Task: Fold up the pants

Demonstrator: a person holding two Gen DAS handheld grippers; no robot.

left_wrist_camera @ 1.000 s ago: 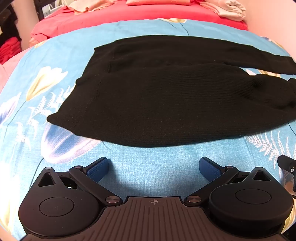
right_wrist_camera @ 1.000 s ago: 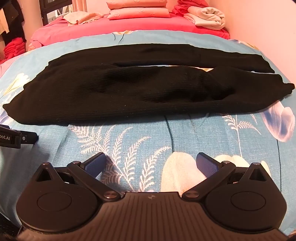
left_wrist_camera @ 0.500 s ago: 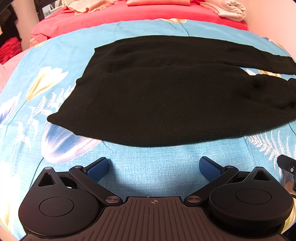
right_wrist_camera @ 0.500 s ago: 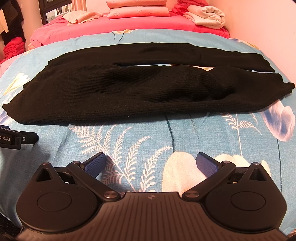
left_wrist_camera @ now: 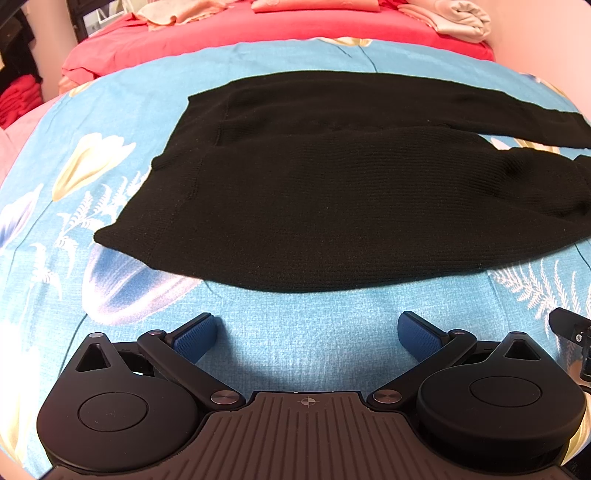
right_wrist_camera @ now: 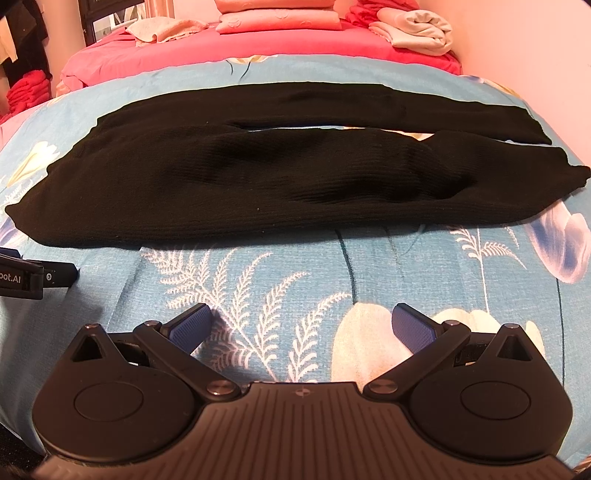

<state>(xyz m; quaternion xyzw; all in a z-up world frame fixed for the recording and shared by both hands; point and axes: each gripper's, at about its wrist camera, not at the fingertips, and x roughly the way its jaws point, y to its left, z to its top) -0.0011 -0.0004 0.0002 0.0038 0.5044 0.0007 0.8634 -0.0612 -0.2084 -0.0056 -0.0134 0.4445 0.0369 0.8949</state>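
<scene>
The jaws of the left gripper (left_wrist_camera: 307,328) are spread wide and nothing is held between the blue pads (left_wrist_camera: 194,334); only bare sheet lies under them. The right gripper (right_wrist_camera: 301,323) is set the same way, wide apart and empty, above a white fern print on the blue floral bedsheet (right_wrist_camera: 258,280).

Just beyond both sets of fingers the black knit pants (left_wrist_camera: 332,192) are laid flat across the bed, waistband towards the left gripper's side and the two legs running out to the right, a narrow gap of sheet showing between them (the nearer leg is slightly rumpled in the right wrist view).

No fold appears to be started yet. The step in hand is judged to be the first pinch of the near edge. It is best done with each gripper brought low to the hem line so that both layers of knit are caught, and the near leg should be lifted evenly and carried onto the far one. Stretchy ribbed fabric is likely to sag if only one layer is taken.

Folded pink bedding (right_wrist_camera: 277,22) is stacked well behind.
</scene>
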